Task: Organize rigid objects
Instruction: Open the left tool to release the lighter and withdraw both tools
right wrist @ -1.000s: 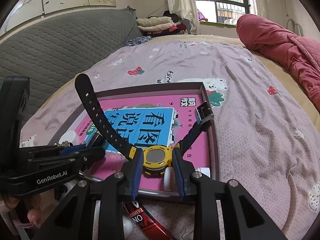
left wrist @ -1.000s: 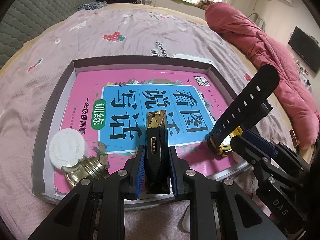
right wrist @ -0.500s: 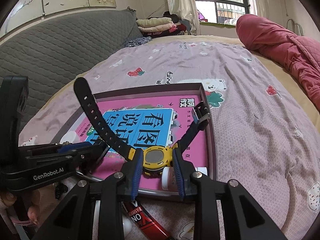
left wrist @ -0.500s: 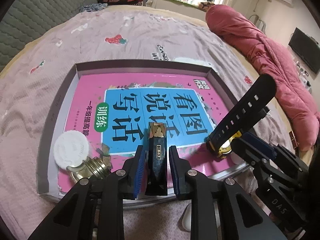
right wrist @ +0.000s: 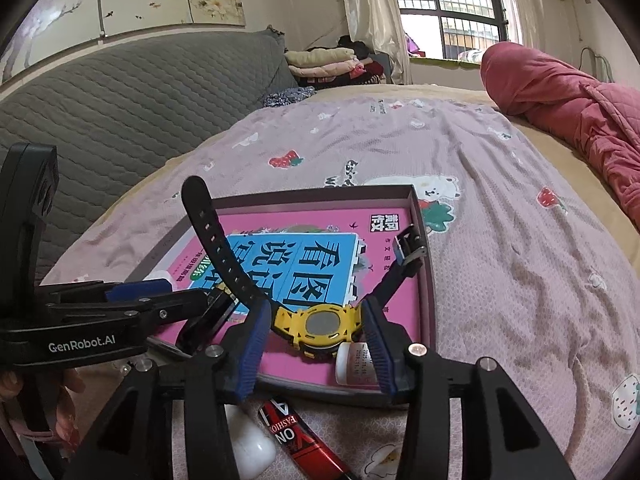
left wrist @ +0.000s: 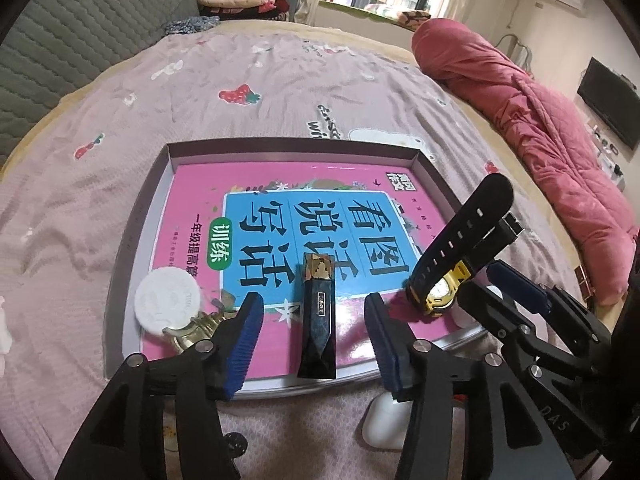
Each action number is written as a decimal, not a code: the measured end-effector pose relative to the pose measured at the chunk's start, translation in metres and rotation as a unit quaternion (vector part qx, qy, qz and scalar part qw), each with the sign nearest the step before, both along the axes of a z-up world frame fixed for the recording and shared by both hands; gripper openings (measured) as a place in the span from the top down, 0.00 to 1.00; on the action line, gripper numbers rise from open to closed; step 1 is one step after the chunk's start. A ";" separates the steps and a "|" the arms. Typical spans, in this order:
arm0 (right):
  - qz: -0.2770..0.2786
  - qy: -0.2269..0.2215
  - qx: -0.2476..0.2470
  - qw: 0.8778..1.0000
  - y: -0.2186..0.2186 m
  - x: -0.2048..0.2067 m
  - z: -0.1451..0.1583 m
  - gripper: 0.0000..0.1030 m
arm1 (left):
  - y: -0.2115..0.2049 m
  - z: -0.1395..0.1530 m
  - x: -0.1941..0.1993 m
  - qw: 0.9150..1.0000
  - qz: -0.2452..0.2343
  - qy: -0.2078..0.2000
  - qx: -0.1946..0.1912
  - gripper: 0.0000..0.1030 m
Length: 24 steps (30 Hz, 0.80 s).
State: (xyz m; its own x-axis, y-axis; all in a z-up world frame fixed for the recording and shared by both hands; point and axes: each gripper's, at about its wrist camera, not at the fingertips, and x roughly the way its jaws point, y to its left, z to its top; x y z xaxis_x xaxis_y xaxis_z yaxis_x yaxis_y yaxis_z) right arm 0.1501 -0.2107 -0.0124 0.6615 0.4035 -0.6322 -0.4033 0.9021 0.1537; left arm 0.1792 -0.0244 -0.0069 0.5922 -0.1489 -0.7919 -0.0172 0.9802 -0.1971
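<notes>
1. Left gripper [left wrist: 314,334] jaws opening: the black lipstick tube [left wrist: 318,326] lies free between them at the tray's [left wrist: 280,150] near edge.
2. Right gripper [right wrist: 316,346] jaws opening around the yellow watch [right wrist: 320,326], near the tray's near right corner.

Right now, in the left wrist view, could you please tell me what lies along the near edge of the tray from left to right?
White round lid → gold bottle → black and gold case → yellow watch, all resting on the pink book inside the tray.
</notes>
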 end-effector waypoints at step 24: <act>0.032 -0.047 -0.009 0.998 -0.005 -0.023 0.017 0.54 | 0.017 0.026 -0.031 0.999 0.023 -0.020 0.022 0.34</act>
